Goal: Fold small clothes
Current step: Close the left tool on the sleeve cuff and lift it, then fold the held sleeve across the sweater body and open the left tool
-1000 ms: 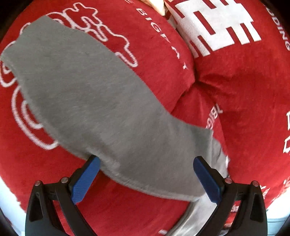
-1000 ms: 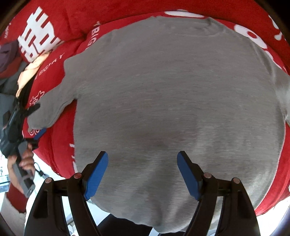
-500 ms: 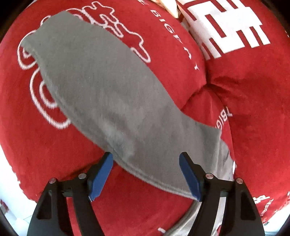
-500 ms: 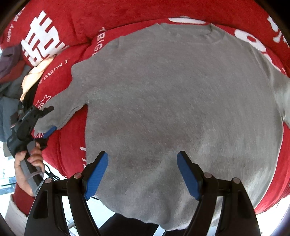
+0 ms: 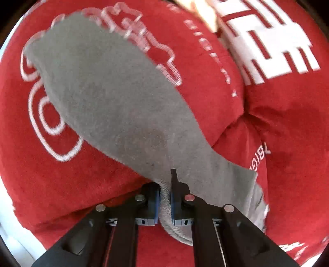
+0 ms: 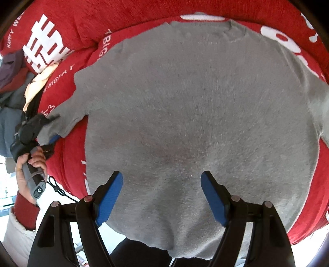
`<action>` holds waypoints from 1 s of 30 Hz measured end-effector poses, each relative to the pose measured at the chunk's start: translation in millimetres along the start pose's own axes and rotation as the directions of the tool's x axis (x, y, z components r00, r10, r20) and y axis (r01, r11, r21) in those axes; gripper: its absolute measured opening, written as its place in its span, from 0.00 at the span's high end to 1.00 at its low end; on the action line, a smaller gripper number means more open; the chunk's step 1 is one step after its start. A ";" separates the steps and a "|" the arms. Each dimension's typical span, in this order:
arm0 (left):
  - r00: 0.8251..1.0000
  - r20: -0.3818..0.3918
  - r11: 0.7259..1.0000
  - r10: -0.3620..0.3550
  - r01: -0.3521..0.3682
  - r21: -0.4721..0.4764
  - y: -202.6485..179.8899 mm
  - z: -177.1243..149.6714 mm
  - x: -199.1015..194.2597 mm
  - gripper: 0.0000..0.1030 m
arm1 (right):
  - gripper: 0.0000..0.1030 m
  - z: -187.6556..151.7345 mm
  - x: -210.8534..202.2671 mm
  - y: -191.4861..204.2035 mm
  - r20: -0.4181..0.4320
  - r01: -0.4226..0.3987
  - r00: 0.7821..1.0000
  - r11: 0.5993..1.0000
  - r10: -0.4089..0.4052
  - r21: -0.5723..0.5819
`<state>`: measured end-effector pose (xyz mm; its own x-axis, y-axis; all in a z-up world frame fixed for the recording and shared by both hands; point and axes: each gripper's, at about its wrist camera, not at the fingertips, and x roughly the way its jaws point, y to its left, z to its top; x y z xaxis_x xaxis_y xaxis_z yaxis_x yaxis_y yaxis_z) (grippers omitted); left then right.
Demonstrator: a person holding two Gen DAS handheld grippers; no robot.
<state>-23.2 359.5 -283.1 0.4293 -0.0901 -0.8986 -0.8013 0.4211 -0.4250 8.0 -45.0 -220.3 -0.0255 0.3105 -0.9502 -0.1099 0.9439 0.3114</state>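
A grey sweater (image 6: 195, 102) lies flat, neck away from me, on a red cover with white print (image 6: 127, 18). In the left wrist view its left sleeve (image 5: 115, 98) stretches away over the red cover (image 5: 287, 143). My left gripper (image 5: 164, 191) is closing on the sleeve's near end, and grey fabric is pinched between its blue pads. The right wrist view shows that same gripper (image 6: 51, 135) at the sleeve end, held by a hand (image 6: 30, 164). Over the sweater's lower body, my right gripper (image 6: 162, 174) hovers open with nothing between its fingers.
A pile of other clothes (image 6: 12, 71), purple, grey and cream, lies at the far left of the red cover. A cream cloth (image 5: 205, 12) shows at the top of the left wrist view. The cover's near edge drops to a pale floor (image 6: 61, 184).
My left gripper went from wide open around the sleeve end to pinched shut on it. The right gripper drew back a little from the sweater and stayed open.
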 end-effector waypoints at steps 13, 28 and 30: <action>0.975 0.050 0.743 -0.216 0.131 0.656 -216.4 -107.4 -68.0 0.92 | 0.21 -3.7 -30.1 -47.4 0.080 -0.053 0.996 0.995 0.046 0.089; 0.995 -0.101 0.429 -0.020 0.100 0.898 -299.6 -301.9 29.4 0.31 | 0.21 -31.8 -56.8 -183.4 0.143 0.000 0.989 0.946 -0.049 0.325; 0.996 -0.088 0.396 -0.027 0.092 0.914 -290.8 -299.1 9.4 0.30 | 0.21 -29.2 -61.2 -189.4 0.146 0.008 0.988 0.948 -0.057 0.319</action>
<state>89.2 -33.8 -200.4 0.4128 -0.1806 -0.8927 0.1027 0.9831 -0.1514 1.4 -246.0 -221.4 0.1266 0.2690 -0.9548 0.2127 0.9328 0.2910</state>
